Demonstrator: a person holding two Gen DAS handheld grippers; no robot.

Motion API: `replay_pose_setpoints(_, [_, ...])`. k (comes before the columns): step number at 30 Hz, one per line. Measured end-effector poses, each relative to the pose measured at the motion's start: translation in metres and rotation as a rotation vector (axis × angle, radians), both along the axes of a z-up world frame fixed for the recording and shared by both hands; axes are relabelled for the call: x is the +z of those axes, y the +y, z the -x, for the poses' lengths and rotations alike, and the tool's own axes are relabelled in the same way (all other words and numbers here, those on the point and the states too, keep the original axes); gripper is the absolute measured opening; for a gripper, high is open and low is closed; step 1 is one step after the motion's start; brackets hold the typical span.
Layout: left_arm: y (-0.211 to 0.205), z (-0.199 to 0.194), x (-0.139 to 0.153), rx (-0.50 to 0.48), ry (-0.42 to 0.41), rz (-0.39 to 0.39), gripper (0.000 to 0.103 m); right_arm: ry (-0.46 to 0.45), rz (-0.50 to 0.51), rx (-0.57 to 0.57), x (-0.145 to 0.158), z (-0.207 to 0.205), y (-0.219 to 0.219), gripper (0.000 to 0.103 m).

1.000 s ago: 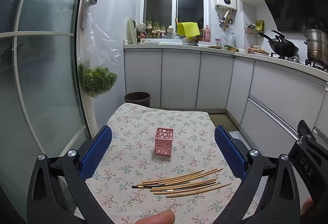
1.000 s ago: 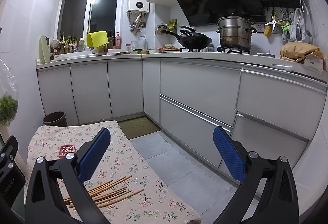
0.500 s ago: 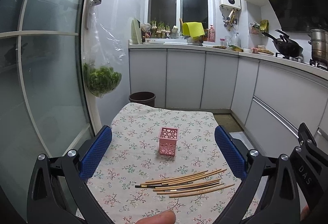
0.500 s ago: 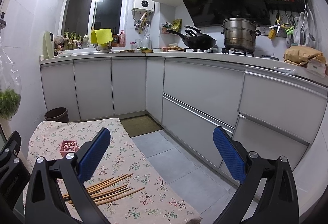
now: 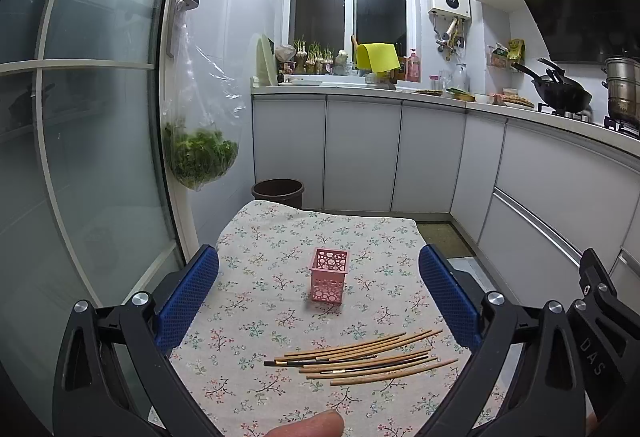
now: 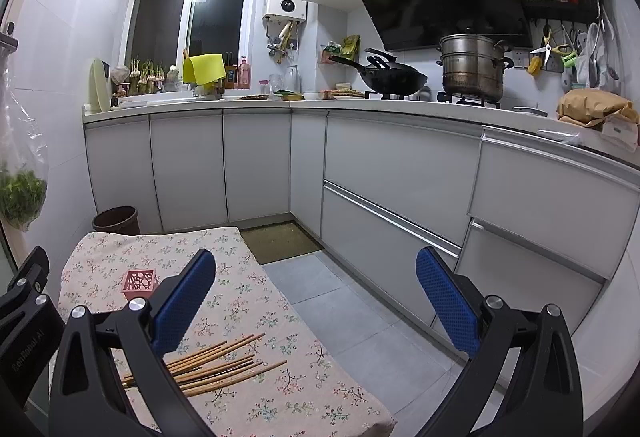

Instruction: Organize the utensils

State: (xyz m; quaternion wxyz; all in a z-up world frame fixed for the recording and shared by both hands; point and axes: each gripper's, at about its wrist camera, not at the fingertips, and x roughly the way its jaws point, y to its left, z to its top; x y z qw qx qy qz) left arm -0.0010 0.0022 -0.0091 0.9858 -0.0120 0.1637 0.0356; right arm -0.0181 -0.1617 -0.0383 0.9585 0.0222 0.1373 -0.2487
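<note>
Hovering above the near edge of the table (image 5: 256,237), left gripper (image 5: 318,289) spread wide and grasping nothing, blue pads (image 5: 188,295) framing the floral cloth. Lying in a loose bundle on the cloth near that edge, chopsticks (image 5: 360,355), mostly bamboo with a few dark ones mixed in, roughly side by side and pointing left to right. Standing upright beyond them, toward the middle of the table, pink holder (image 5: 329,280), apart from the bundle. Peeking in at the bottom of the left view, a fingertip (image 5: 308,425).

Hanging off the table's right side, over the grey floor tiles (image 6: 344,317), right gripper (image 6: 314,301) likewise released and carrying nothing. Showing partly behind its left finger in that view, chopsticks (image 6: 224,365), with the holder (image 6: 139,283) farther back. Sitting on the floor past the table's far end, a brown bin (image 5: 277,191).
</note>
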Motion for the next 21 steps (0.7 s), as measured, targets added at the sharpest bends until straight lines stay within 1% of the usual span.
replay_pose_setpoints(21, [-0.0014,0.0018,-0.0026,0.002,0.001,0.004,0.096,0.006,-0.005,0.003,-0.005,-0.0021,0.0016,0.098])
